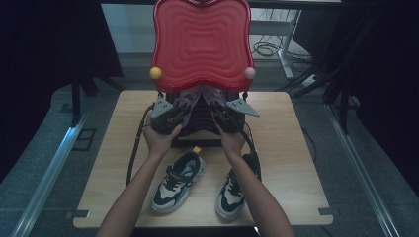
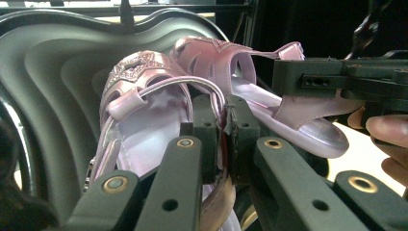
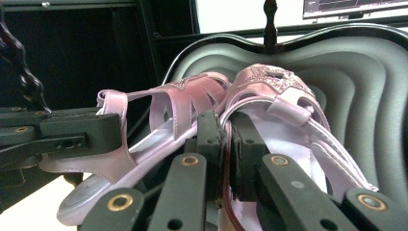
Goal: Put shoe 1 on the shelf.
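Two pale pink children's sandals with glittery star fronts sit side by side on a black ribbed rack, under a raised red wavy-ribbed lid [image 1: 201, 42]. The left tool [image 2: 224, 137] has its black jaws pinched nearly together on the inner side strap of the left pink sandal [image 2: 139, 110]. The right tool [image 3: 225, 144] is likewise clamped on the side edge of the right pink sandal [image 3: 284, 103]; each gripper view also shows the other sandal beside its own, with the far tool at its heel.

In the high view the two sandals are mostly hidden by the lid, so their toes can barely be made out. The black ribbed rack [image 1: 201, 118] stands at the far middle of the pale wooden bench [image 1: 291, 163]. Nearer the person, a pair of white, grey and dark blue trainers [image 1: 179, 181] lies on the bench between the forearms. A yellow ball [image 1: 155, 73] and a pink ball [image 1: 250, 73] sit at the lid's lower corners.
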Available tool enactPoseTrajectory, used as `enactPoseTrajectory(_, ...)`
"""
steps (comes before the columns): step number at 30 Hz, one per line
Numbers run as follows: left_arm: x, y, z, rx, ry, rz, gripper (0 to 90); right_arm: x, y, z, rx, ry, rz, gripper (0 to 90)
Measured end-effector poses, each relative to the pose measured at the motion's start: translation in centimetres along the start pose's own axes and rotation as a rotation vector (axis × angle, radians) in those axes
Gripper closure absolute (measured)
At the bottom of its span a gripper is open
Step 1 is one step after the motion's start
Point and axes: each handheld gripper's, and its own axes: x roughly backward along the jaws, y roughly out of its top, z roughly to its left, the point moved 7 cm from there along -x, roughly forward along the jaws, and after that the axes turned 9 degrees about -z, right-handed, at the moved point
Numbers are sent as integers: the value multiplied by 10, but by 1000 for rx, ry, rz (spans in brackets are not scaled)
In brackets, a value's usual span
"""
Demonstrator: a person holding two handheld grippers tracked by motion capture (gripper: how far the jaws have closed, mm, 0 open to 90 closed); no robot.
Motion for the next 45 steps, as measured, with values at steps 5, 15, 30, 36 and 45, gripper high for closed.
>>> enactPoseTrajectory(5,-1,-4,1,-20,-6,1,847,-3,-4,-1,7,5,2,835)
enactPoseTrajectory(15,-4,-21,-3,-28,-29,44,842,-1,-14,-10,24,0,42,831)
enactPoseTrajectory(30,-3,-25,-2,-49,-26,53,837,-1,-27,-9,69,14,105,823)
enactPoseTrajectory(36,-2,-30,1,-61,-27,51,836,-1,-28,-9,78,15,108,825)
enactPoseTrajectory(45,-1,-32,1,-49,-30,40,831,-3,-28,-8,158,5,114,833)
